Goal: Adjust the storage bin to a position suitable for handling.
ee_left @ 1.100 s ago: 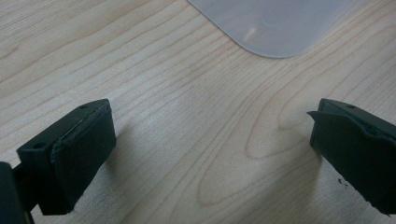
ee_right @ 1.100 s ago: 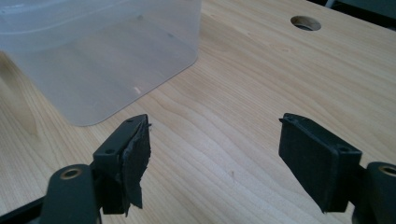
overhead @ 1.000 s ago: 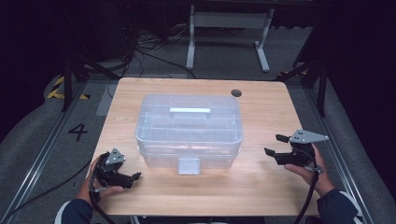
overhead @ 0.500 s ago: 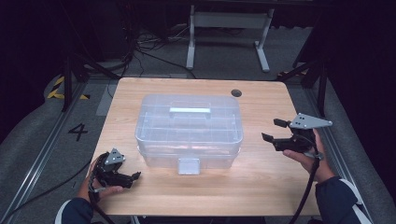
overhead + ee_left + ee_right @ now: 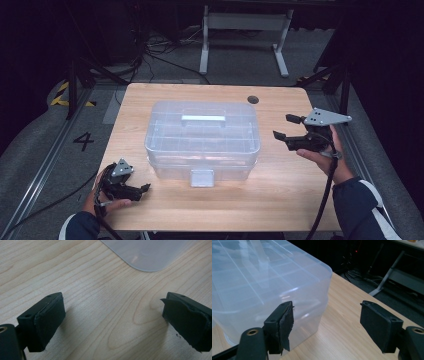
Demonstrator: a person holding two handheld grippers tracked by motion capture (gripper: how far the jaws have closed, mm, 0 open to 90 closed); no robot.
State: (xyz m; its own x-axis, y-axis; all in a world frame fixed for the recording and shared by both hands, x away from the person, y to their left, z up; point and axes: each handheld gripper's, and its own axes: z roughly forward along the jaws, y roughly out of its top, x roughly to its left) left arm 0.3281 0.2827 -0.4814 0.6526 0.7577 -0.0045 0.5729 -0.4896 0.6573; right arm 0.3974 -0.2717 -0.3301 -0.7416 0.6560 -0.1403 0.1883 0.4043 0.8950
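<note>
Clear lidded box (image 5: 202, 140) closed on table (image 5: 280, 200), front latch (image 5: 202, 177) down. Right gripper (image 5: 283, 127) raised beside box, jaws apart, empty. Left gripper (image 5: 141, 191) low near front edge, open, holding nothing; box untouched, handling yet to begin.

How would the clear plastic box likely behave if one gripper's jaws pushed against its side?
The clear plastic box looks empty through its translucent walls, so it is probably light and would slide on the smooth wooden table rather than tip, being low and wide. Its glossy thin walls may flex slightly and feel slippery; the top handle seems the surer hold.
</note>
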